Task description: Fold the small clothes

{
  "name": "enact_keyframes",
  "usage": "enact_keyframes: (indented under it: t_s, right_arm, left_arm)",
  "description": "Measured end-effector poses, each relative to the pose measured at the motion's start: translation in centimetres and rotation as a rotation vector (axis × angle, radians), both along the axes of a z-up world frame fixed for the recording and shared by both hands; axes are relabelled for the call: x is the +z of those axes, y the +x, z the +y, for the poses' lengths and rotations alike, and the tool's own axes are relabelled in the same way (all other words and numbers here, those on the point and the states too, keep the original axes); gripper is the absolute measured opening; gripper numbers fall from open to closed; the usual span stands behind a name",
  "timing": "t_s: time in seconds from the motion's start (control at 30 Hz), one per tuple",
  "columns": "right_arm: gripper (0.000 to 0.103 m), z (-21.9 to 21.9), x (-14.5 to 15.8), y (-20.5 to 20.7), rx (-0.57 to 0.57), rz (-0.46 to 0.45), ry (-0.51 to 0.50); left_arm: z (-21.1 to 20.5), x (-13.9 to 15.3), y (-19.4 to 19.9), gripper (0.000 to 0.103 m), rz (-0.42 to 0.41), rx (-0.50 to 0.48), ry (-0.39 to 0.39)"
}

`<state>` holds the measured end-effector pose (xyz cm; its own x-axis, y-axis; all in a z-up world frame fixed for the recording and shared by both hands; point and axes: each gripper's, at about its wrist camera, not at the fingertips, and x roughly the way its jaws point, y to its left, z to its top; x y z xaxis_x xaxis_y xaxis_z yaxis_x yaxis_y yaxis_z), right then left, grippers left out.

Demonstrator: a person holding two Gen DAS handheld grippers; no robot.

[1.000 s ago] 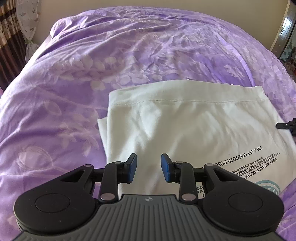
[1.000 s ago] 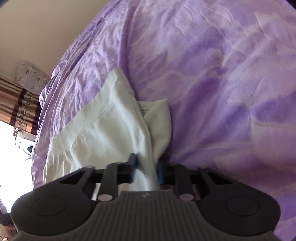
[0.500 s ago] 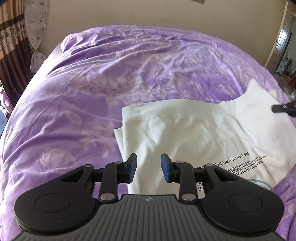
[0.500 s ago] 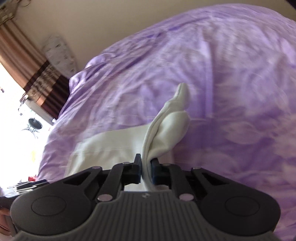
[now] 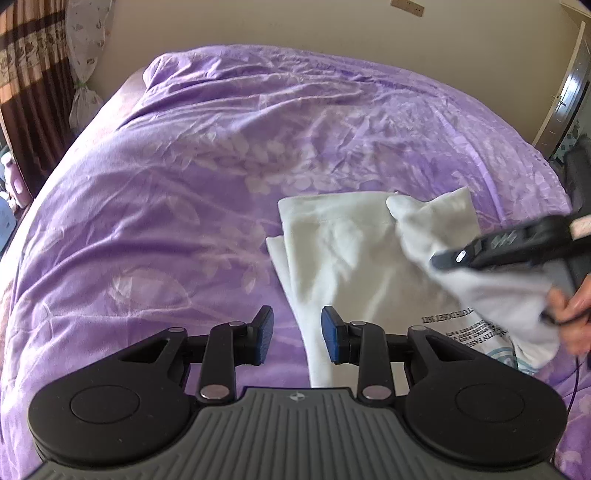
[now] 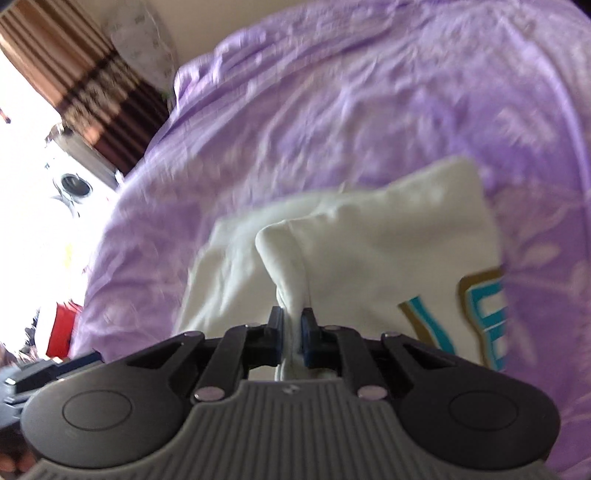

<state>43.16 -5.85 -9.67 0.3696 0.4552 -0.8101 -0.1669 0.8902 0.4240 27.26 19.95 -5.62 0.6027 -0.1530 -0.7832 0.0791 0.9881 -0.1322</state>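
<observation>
A white T-shirt (image 5: pixel 343 254) with black print lies on the purple bedspread (image 5: pixel 184 184). My left gripper (image 5: pixel 297 338) is open and empty, held above the shirt's near left edge. My right gripper (image 6: pixel 292 338) is shut on a fold of the shirt (image 6: pixel 388 243) and lifts its right side up and over toward the left; a teal and gold print shows on the raised part. The right gripper also shows in the left wrist view (image 5: pixel 509 243), with a hand behind it.
The bedspread (image 6: pixel 332 110) covers the whole bed. A brown curtain (image 5: pixel 26 92) hangs at the left, and a wall (image 5: pixel 295 26) runs behind the bed. A door frame (image 5: pixel 565 85) stands at the right.
My right gripper has closed on the shirt's right edge, lifted it and carried it leftward over the shirt. My left gripper has pulled back and risen, staying open.
</observation>
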Motion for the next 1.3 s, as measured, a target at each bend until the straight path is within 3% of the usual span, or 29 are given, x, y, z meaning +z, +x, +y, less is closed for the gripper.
enact_keyframes:
  t_s: [0.17, 0.33, 0.63, 0.83, 0.97, 1.03, 1.2, 1.3]
  right_arm:
    - [0.005, 3.8, -4.2, -0.5, 0.078, 0.049, -0.119]
    - [0.004, 4.5, -4.8, -0.2, 0.093, 0.063, -0.153]
    - [0.004, 1.9, 0.5, -0.3, 0.017, -0.004, -0.02]
    - [0.004, 2.9, 3.7, 0.4, -0.046, -0.061, 0.118]
    - [0.004, 5.6, 5.1, -1.2, 0.001, -0.128, 0.223]
    - [0.004, 7.9, 3.4, -1.5, 0.043, -0.108, 0.187]
    - [0.003, 10.8, -3.3, -2.1, 0.073, 0.06, 0.109]
    - [0.009, 11.4, -3.8, -1.9, 0.091, 0.065, 0.091]
  left_arm:
    - [0.4, -1.4, 0.6, 0.036, 0.015, -0.008, -0.034]
    - [0.3, -2.2, 1.1, 0.036, 0.013, -0.012, -0.069]
    - [1.9, -2.2, 2.1, 0.036, -0.003, 0.051, -0.203]
    - [2.5, -2.0, 1.7, 0.036, -0.014, 0.054, -0.195]
    - [3.5, -2.3, 1.7, 0.036, -0.01, 0.08, -0.205]
    - [4.1, -2.7, 1.7, 0.036, 0.001, 0.096, -0.221]
    - [4.8, -3.5, 1.3, 0.036, 0.023, 0.098, -0.237]
    - [4.8, -3.6, 1.3, 0.036, 0.036, 0.099, -0.247]
